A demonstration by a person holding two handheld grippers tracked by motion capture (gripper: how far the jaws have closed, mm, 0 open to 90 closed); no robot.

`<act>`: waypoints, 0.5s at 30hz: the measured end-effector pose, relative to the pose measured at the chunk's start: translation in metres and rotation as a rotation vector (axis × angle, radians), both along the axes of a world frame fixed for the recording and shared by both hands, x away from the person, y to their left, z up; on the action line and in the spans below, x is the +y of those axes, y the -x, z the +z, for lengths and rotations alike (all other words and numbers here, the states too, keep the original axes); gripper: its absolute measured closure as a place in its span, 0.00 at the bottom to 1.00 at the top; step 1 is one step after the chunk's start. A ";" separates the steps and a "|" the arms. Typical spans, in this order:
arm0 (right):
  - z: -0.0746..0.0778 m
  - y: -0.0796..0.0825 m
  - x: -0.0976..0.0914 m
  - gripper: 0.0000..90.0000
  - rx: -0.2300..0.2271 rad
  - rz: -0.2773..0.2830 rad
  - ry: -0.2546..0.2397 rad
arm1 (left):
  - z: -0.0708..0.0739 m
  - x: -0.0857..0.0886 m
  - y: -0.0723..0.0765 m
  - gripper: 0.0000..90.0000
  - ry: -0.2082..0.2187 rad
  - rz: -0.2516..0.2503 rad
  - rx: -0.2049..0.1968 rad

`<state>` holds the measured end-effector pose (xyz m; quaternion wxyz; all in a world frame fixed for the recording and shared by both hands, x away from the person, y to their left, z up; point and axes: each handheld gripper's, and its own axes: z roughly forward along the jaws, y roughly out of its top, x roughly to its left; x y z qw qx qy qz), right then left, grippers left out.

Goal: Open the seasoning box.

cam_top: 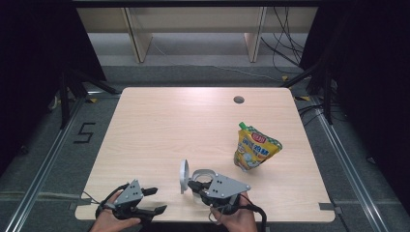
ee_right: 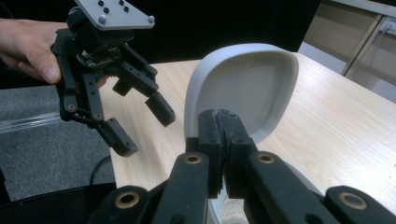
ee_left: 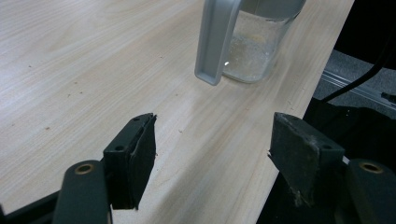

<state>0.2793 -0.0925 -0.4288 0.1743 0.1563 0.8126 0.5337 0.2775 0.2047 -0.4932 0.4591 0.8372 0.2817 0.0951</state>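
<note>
One jug (cam_top: 203, 178), one pouch (cam_top: 255, 148)

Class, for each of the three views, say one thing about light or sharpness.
High view: even light on the table, surroundings dark. Left gripper view: soft sheen on the wood, clear jug cut off at the top. Right gripper view: the right gripper looms close, the raised lid evenly lit.

Left gripper (cam_top: 153, 200): black linkage, brass rivets, grey 3-cornered screwed plate. Right gripper (cam_top: 192, 185): same build, black cable. Bare hands.
</note>
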 end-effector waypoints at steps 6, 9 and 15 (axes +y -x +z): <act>0.000 -0.005 -0.015 0.96 -0.013 -0.036 -0.011 | 0.000 -0.002 0.000 0.33 0.006 0.002 0.013; -0.003 -0.006 -0.025 0.94 0.005 -0.059 -0.014 | -0.001 -0.001 -0.001 0.32 -0.020 0.005 -0.003; -0.009 -0.009 -0.040 0.88 0.023 -0.102 -0.026 | -0.001 -0.004 0.001 0.28 0.013 0.015 0.009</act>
